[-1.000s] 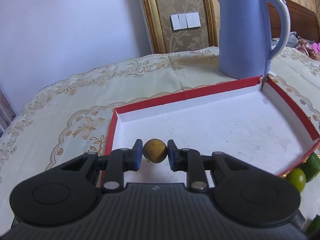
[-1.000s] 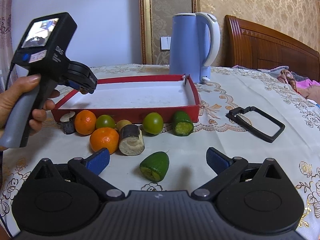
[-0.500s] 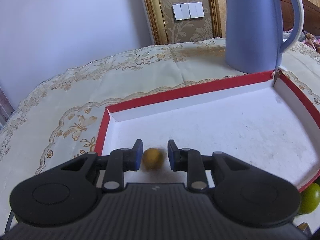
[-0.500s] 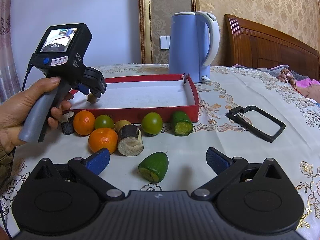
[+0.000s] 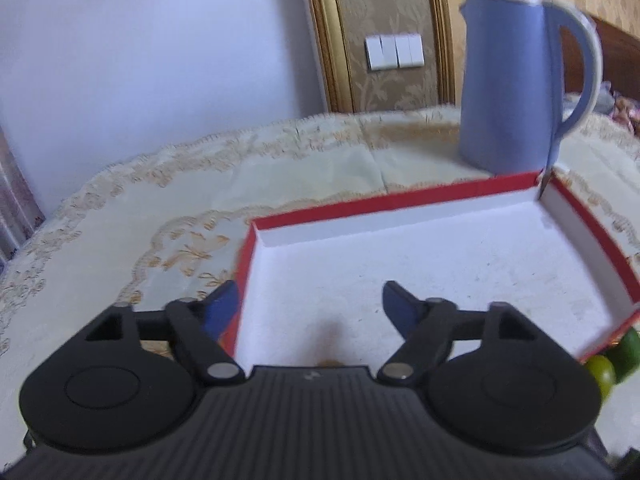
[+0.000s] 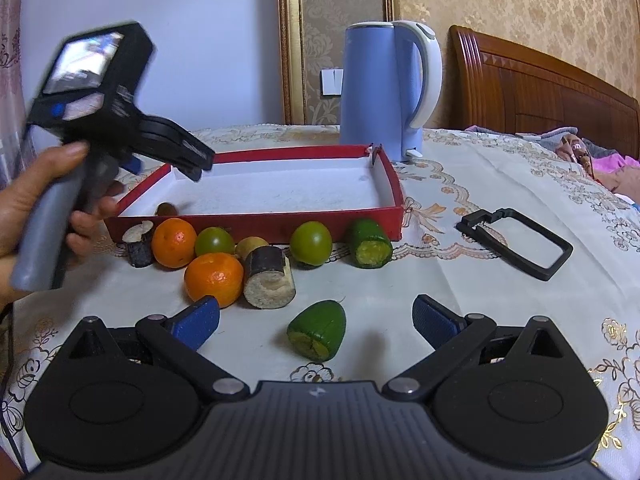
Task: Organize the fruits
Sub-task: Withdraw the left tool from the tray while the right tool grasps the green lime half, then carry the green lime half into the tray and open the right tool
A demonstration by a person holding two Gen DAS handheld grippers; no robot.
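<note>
- Cream embroidered tablecloth (image 6: 460,280) covers the round table and carries everything; the blue kettle (image 6: 380,92) stands at the far side, just behind the tray's back corner.
- Red-walled tray (image 6: 256,226) with a white floor lies in the middle, the likely collecting place for the fruit; its low walls would keep round pieces from rolling off.
- Left gripper (image 5: 310,300) hangs over the tray's near left corner; its jaws have just been opening and stand wide apart, with nothing between the pads, which reads as a release.
- Right gripper (image 6: 316,318) hovers low over the cloth with jaws apart and empty, aimed at the green fruit half (image 6: 318,330) just ahead, plausibly the next pick.
- Unsorted fruit waits outside along the tray's front wall: two oranges (image 6: 214,278), a green round fruit (image 6: 311,242) and cut pieces.
- Small brown fruit (image 6: 166,210) sits inside the tray's near left corner, close under the left gripper.
</note>
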